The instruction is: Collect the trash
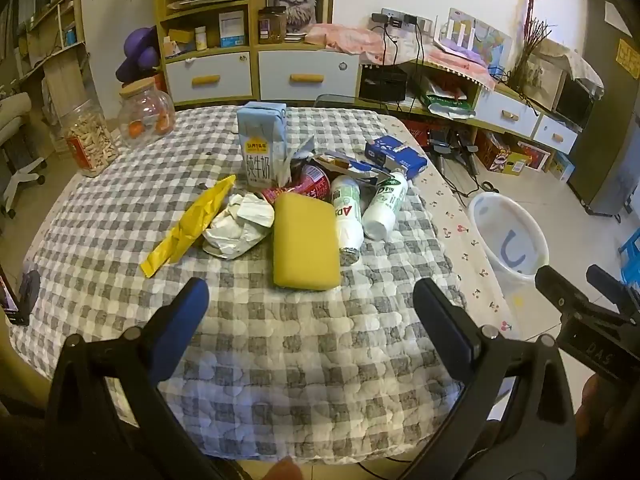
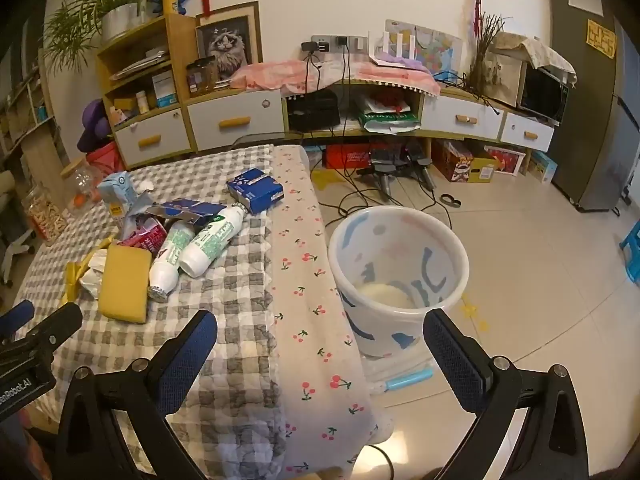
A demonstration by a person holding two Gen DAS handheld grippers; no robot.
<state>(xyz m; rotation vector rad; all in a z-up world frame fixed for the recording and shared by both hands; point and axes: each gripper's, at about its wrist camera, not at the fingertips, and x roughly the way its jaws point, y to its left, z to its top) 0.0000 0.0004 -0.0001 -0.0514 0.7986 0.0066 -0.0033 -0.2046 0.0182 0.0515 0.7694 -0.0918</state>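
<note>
A heap of trash lies on the checked table (image 1: 280,344): a yellow sponge (image 1: 305,242), a yellow wrapper (image 1: 188,226), crumpled white paper (image 1: 236,228), a blue milk carton (image 1: 261,146), a red cup (image 1: 310,188), two white bottles (image 1: 386,206) and a blue box (image 1: 396,154). My left gripper (image 1: 310,300) hovers open just short of the sponge, nothing between its fingers. My right gripper (image 2: 320,334) is open over the table's right edge, between the sponge (image 2: 124,282) and the white bin (image 2: 400,276) on the floor. Both bottles (image 2: 210,240) lie left of it.
Two jars (image 1: 146,110) stand at the table's far left. A cherry-print cloth (image 2: 316,320) hangs over the table's right side. Cabinets (image 1: 308,74) line the back wall, with cables and boxes (image 2: 468,164) on the floor. A dark phone (image 1: 18,300) rests at the table's left edge.
</note>
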